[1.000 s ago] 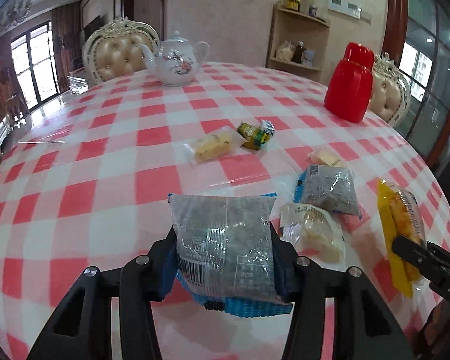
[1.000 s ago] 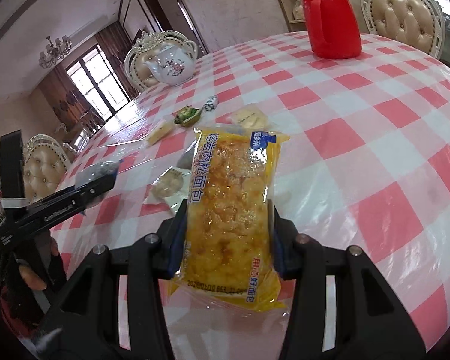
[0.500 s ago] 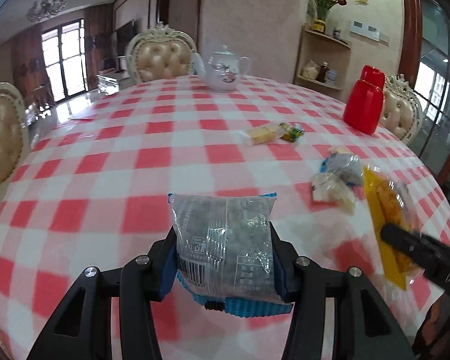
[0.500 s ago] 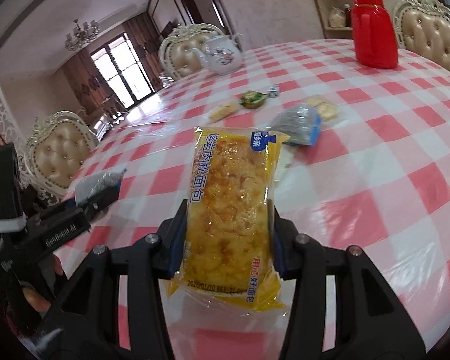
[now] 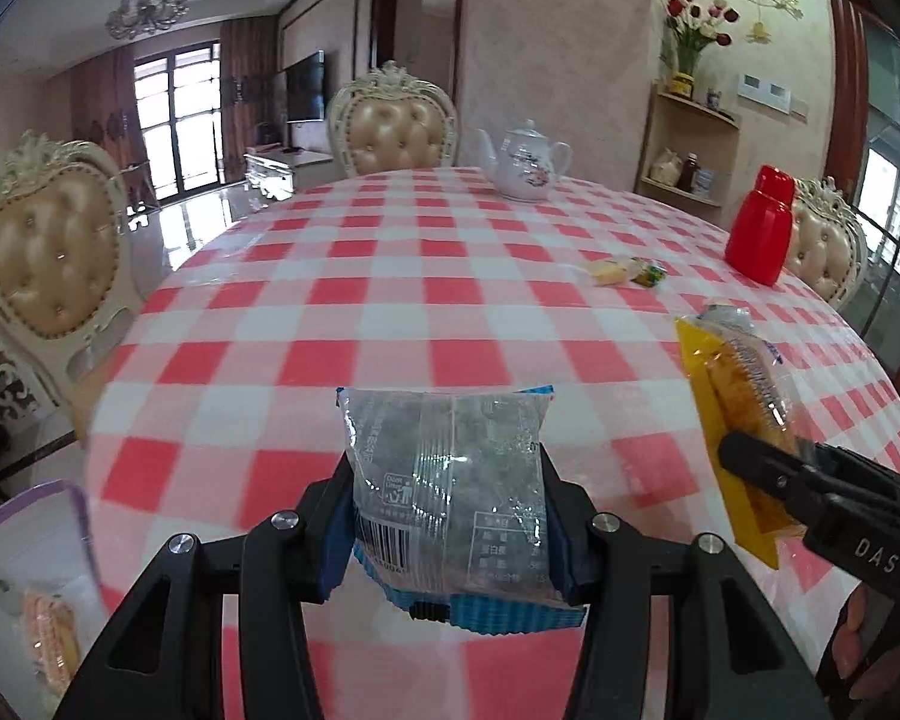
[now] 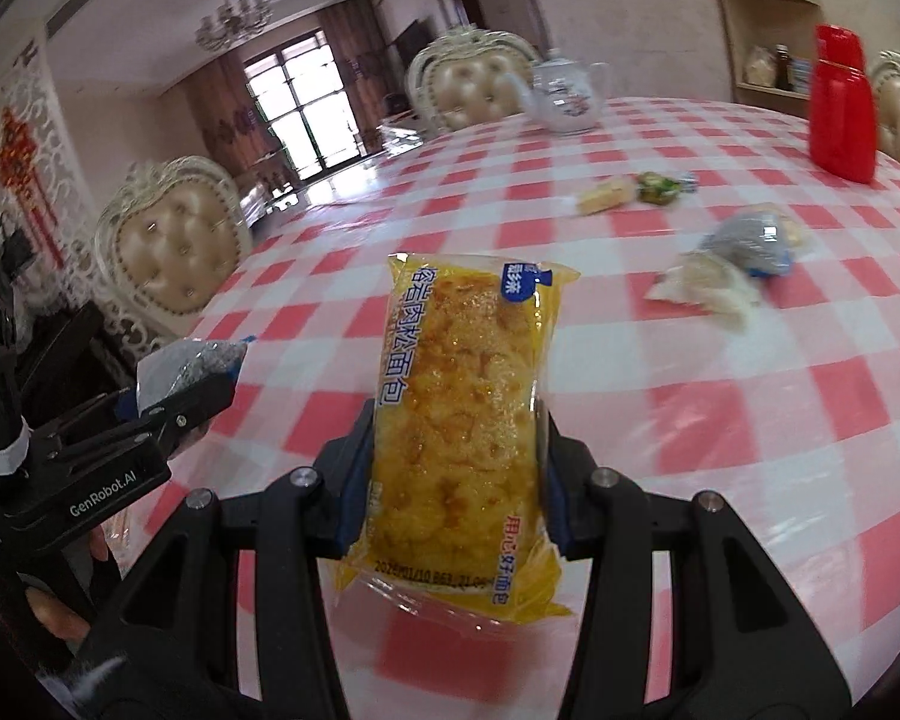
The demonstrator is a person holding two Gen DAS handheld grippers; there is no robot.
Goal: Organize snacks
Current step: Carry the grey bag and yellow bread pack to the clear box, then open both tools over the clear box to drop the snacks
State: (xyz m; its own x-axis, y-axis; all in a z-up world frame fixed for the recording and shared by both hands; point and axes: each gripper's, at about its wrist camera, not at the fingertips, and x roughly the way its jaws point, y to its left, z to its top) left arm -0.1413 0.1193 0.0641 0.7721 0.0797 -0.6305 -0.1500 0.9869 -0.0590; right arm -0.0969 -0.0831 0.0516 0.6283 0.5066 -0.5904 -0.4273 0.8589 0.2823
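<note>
Two snack packets held up above a round table (image 5: 390,312) in a red-and-white checked cloth. Left gripper (image 5: 447,516) part closed, blue pads pinching the sides of a clear packet with a blue edge (image 5: 447,480), dark filling inside, barcode toward the camera, top of the packet standing up past the fingertips. Right gripper (image 6: 453,450) likewise part closed, pads pressed to both long sides of a yellow bread packet (image 6: 459,420), held upright, printed top end reaching well beyond the jaws, bottom seal hanging below them. Same yellow packet in the left view off to the right of the left jaws, clamped in the other black gripper; clear packet in the right view off to the left of the right jaws.

Ahead of the right jaws and to their right, on the cloth: a grey-and-blue packet (image 6: 750,243) lying against a pale one (image 6: 705,291), both blurred. Farther ahead, a small yellow snack (image 6: 606,195) beside a green wrapped sweet (image 6: 660,186). Beyond those, a white teapot (image 5: 525,171) at the far edge and a red flask (image 5: 759,234) far right. Low and left of the left jaws, a clear bag with a purple rim (image 5: 36,570), something orange inside. Cream padded chairs (image 5: 51,252) around the table.
</note>
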